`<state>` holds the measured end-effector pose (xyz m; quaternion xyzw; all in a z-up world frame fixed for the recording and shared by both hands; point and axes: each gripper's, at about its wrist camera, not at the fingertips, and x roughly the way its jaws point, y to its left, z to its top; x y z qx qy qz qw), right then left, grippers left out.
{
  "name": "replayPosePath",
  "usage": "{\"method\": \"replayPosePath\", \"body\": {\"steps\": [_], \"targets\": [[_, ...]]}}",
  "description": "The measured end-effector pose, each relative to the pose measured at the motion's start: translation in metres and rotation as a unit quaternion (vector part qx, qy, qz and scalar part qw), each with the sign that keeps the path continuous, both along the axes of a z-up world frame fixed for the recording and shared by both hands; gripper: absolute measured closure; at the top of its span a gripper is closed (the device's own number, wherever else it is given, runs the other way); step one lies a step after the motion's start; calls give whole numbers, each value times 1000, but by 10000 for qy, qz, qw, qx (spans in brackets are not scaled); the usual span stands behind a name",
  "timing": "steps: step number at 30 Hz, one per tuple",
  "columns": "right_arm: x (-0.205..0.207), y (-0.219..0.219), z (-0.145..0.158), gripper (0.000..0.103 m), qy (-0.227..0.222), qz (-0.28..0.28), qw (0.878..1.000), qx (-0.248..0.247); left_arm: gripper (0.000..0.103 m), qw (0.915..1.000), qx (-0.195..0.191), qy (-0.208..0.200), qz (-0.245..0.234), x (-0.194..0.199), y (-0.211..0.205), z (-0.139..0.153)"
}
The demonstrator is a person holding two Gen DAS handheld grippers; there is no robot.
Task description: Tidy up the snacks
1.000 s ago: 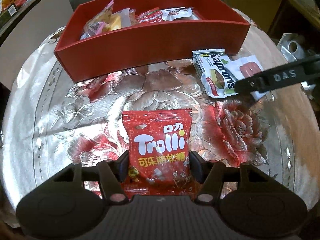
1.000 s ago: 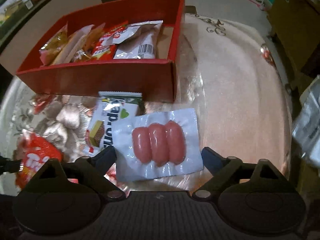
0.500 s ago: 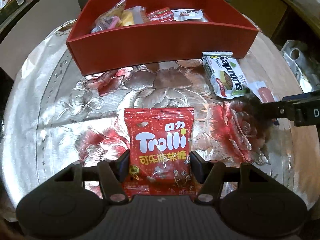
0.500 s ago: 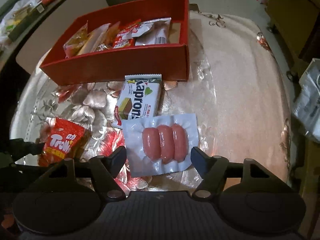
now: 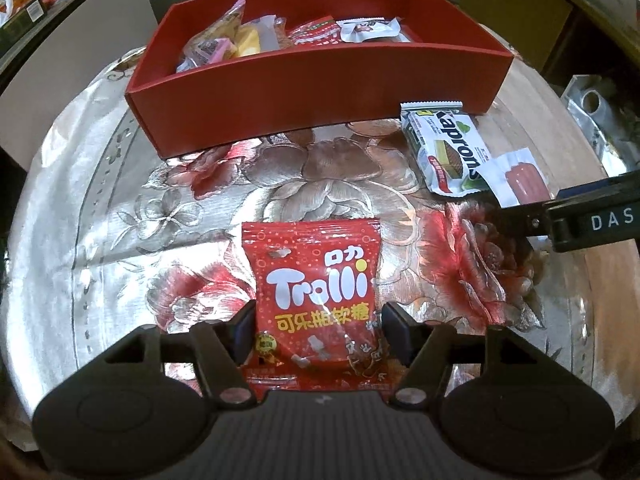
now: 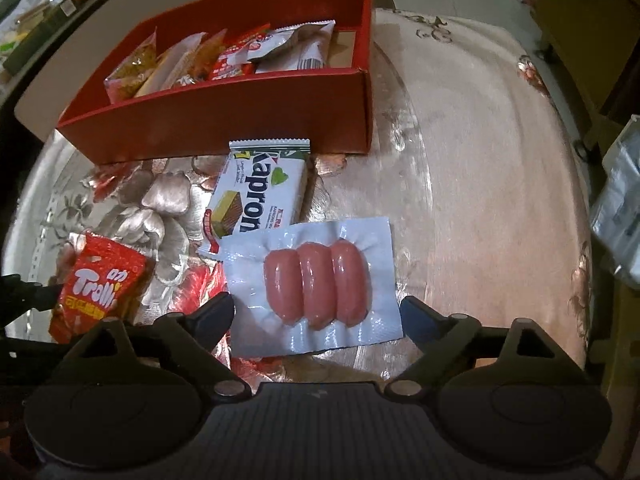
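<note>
A red Trolli gummy bag (image 5: 320,296) lies flat on the flowered tablecloth, its lower part between the fingers of my open left gripper (image 5: 318,330); it also shows in the right wrist view (image 6: 100,284). A clear pack of three pink sausages (image 6: 316,284) lies between the fingers of my open right gripper (image 6: 316,316), seen at the right in the left wrist view (image 5: 520,178). A white Kaprons wafer pack (image 6: 260,196) lies just before the red box (image 5: 320,84), which holds several snack packets.
The round table's edge curves close on the right (image 6: 576,240). A silver bag (image 6: 616,216) sits off the table to the right. A beige board (image 5: 80,52) stands behind the box on the left.
Both grippers have shifted slightly; the box now looks nearer in the left view. The right gripper has closed in over the sausage pack, which fills more of its view. Both stay open.
</note>
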<state>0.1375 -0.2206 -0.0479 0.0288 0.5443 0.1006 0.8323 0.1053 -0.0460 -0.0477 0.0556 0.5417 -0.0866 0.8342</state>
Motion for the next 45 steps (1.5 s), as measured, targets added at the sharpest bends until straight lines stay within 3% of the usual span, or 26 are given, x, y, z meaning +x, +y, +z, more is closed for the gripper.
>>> {"method": "replayPosePath", "body": {"steps": [3, 5, 7, 9, 10, 15, 18, 19, 20, 22, 26, 29, 35, 40, 45], "targets": [[-4, 2, 7, 17, -81, 14, 10000, 21, 45, 10000, -49, 36, 40, 1, 1, 1], [-7, -2, 17, 31, -192, -32, 9994, 287, 48, 9998, -122, 64, 109, 1, 3, 2], [-8, -8, 23, 35, -187, -117, 9982, 558, 49, 9997, -206, 83, 131, 1, 5, 4], [-9, -11, 24, 69, -170, -147, 9972, 720, 51, 9997, -209, 79, 142, 1, 5, 5], [-8, -13, 23, 101, -70, -192, 9958, 888, 51, 9996, -220, 81, 151, 1, 6, 5], [-10, -15, 21, 93, -16, -361, 9966, 736, 51, 9994, -285, 75, 172, 1, 9, 8], [-13, -18, 34, 56, -229, -316, 9968, 693, 51, 9994, -294, 106, 154, 1, 8, 7], [-11, -21, 35, 32, -255, -341, 9968, 678, 51, 9994, -293, 110, 156, 2, 8, 7], [-10, -22, 37, 23, -336, -374, 9970, 582, 51, 9994, -302, 112, 151, 1, 7, 8], [-6, -28, 38, 23, -291, -480, 9971, 512, 51, 9992, -335, 136, 147, 2, 7, 7], [-6, -46, 32, 23, 78, -1139, 9803, 1611, 51, 9990, -376, 165, 185, 3, 9, 6], [-11, -44, 21, 23, 402, -1319, 9637, 2287, 51, 9989, -387, 173, 185, 4, 9, 6], [0, -54, -7, 23, 939, -1905, 9508, 2254, 51, 9984, -479, 216, 192, 3, 12, 6], [19, -69, -9, 20, 809, -2267, 9386, 2470, 51, 9979, -553, 261, 222, 5, 11, 6], [46, -56, -2, 16, 499, -2117, 9498, 2250, 50, 9982, -518, 269, 147, 4, 7, 5]]}}
